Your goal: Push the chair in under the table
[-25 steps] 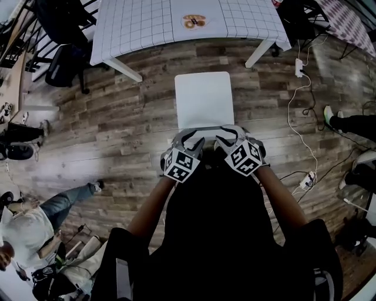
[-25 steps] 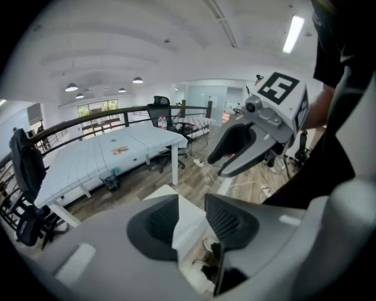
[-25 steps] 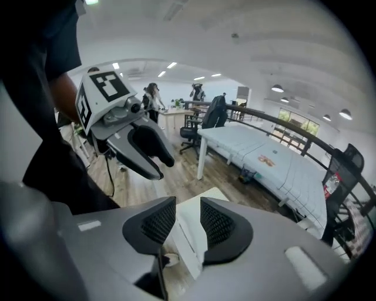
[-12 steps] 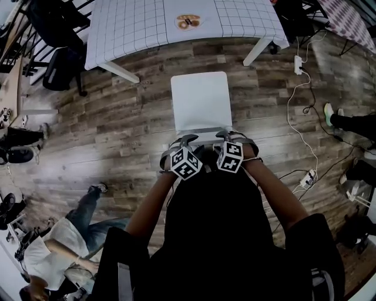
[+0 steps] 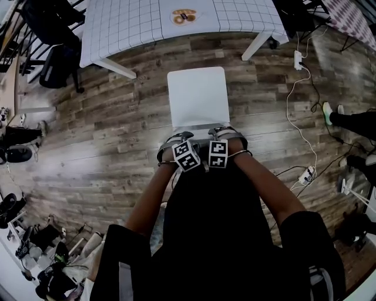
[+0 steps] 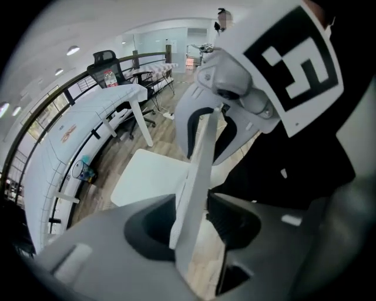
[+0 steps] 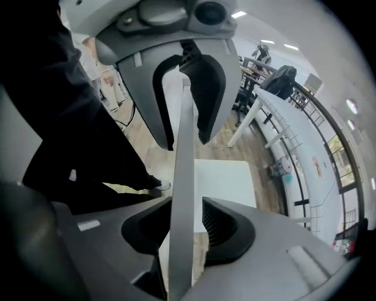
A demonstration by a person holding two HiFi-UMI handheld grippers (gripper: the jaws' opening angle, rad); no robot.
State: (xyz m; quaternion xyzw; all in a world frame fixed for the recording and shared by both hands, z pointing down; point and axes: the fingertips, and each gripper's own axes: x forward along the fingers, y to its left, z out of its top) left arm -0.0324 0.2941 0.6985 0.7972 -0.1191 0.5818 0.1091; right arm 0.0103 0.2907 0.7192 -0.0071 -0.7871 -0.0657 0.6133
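Note:
A white chair stands on the wood floor, its seat (image 5: 198,97) facing the table (image 5: 135,26) with a gap between them. Both grippers point steeply down over the top edge of the thin white backrest (image 5: 200,127). My left gripper (image 5: 175,141) straddles that edge, its jaws opening, and the panel (image 6: 200,159) runs between the pads with a small gap. My right gripper (image 5: 226,134) straddles it beside the left, its jaws closing, and the panel (image 7: 183,176) is not pressed by both pads. The two grippers stand close together.
The table wears a white grid cloth with a small plate (image 5: 183,16) on it; its legs (image 5: 114,67) (image 5: 255,46) flank the chair's path. Cables and power strips (image 5: 298,59) (image 5: 306,176) lie on the floor at the right. A black office chair (image 5: 56,64) stands at the upper left.
Both grippers sank and drew closer together over the backrest's top edge, rolling as they came down. A person at the lower left walked out of view. The chair has not visibly moved.

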